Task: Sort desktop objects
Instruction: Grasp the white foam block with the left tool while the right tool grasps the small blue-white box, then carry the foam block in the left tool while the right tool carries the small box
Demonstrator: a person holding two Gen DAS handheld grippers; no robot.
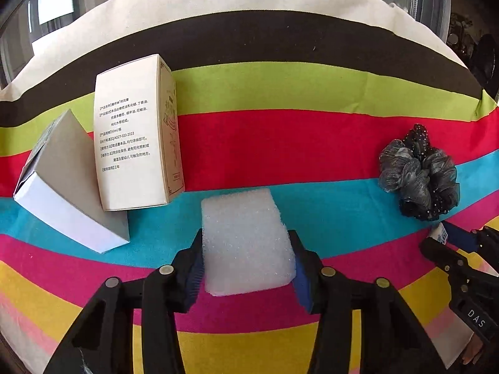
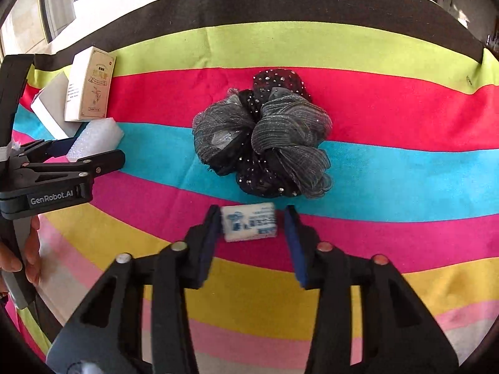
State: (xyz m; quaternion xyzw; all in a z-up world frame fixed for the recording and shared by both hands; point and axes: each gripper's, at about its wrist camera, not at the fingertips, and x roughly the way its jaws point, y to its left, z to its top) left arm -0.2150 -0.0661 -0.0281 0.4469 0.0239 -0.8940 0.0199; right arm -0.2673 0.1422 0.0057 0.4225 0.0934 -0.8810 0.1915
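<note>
While the left gripper clasped the white foam block on the striped cloth, the right gripper stood part-open around an eraser, far pad apparently clear. Risks: foam crushing; eraser skidding toward the scrunchie.

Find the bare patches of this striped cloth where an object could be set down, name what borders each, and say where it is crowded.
Free: the red and green stripes between the cream box and the scrunchie; also the yellow stripes nearest the grippers. Crowded: the left, where the grey box, cream box and foam block cluster; and around the eraser just before the scrunchie.
</note>
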